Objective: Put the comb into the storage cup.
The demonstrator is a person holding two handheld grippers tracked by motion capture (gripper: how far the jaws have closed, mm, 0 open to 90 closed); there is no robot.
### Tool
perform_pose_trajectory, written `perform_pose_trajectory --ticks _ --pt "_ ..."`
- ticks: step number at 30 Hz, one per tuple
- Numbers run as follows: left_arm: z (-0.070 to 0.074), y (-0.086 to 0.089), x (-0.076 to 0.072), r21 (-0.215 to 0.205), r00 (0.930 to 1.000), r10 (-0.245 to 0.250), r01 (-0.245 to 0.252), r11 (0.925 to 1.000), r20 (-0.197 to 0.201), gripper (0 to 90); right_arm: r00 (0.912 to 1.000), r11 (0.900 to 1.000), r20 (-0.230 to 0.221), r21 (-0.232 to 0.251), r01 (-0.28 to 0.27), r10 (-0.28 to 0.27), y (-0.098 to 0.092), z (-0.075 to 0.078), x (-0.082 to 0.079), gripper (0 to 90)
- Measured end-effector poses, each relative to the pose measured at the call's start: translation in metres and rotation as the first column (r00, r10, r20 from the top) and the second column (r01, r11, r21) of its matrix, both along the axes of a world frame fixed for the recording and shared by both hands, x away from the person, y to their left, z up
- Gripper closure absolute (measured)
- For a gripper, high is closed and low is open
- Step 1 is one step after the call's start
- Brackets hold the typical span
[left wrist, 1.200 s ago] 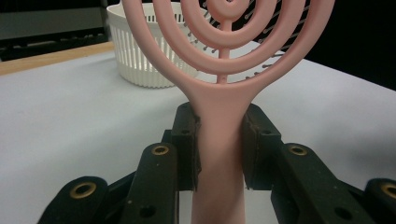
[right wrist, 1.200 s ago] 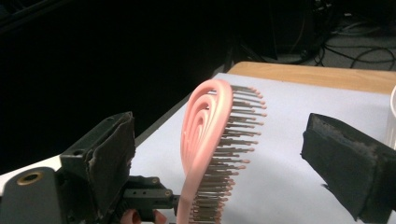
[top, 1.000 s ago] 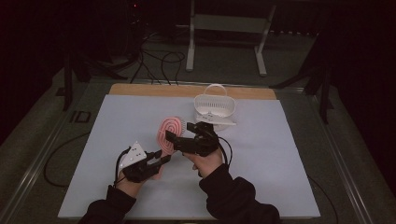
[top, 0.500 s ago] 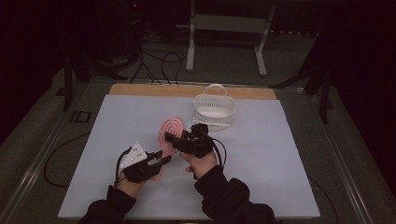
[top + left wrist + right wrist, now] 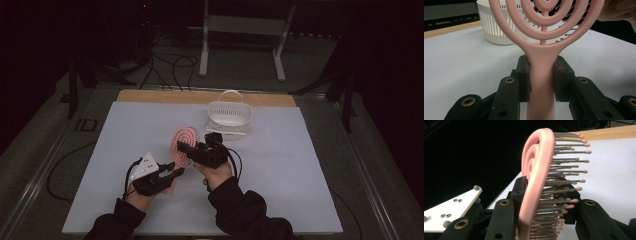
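A pink hairbrush (image 5: pixel 184 141) with a ringed round head and grey bristles is held up over the table. My left gripper (image 5: pixel 172 174) is shut on its handle; in the left gripper view both pads of that gripper (image 5: pixel 541 77) press the pink handle (image 5: pixel 541 100). My right gripper (image 5: pixel 183 148) comes in from the right. Its jaws have just been closing on the brush head (image 5: pixel 536 170). In the right gripper view one pad of the gripper (image 5: pixel 546 195) sits on the head's back and the other against the bristles.
A white slatted basket (image 5: pixel 229 116) with a handle stands upright behind the brush, also in the left gripper view (image 5: pixel 496 27). The pale mat (image 5: pixel 300 170) covers the table, with a wooden strip (image 5: pixel 150 96) at the far edge. Cables and a metal stand lie beyond.
The right gripper's jaws have closed on the brush head, and the hand has shifted slightly left. The left gripper and the handle have stayed where they were.
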State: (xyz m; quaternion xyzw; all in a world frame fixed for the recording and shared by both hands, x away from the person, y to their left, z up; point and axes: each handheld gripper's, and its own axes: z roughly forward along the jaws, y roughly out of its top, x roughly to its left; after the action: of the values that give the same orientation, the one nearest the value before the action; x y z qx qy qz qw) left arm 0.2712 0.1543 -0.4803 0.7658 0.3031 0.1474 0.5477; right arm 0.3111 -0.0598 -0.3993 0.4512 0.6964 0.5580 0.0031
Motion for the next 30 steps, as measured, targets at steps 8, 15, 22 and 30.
perform_pose_trajectory --ticks 8,15,22,30 --pt "0.003 -0.002 0.000 -0.001 0.9999 -0.003 0.003 1.0000 -0.014 70.3 0.9984 0.999 0.046 -0.003 -0.033 0.033 0.000 0.002 -0.001 64.0" --pt "0.002 -0.002 0.002 -0.013 0.9989 0.001 -0.002 0.9999 -0.046 55.4 0.9961 0.999 0.076 -0.004 -0.045 0.045 0.000 0.005 -0.002 64.1" --pt "0.004 0.001 0.004 -0.020 0.9965 0.023 -0.025 0.9995 -0.080 36.6 0.9920 0.999 0.118 0.001 -0.045 0.045 -0.007 0.014 0.001 64.2" --pt "0.006 -0.001 0.005 0.018 0.9910 -0.030 0.033 0.9993 -0.130 22.0 0.9858 0.999 0.163 0.006 -0.042 0.041 -0.018 0.024 0.006 64.2"
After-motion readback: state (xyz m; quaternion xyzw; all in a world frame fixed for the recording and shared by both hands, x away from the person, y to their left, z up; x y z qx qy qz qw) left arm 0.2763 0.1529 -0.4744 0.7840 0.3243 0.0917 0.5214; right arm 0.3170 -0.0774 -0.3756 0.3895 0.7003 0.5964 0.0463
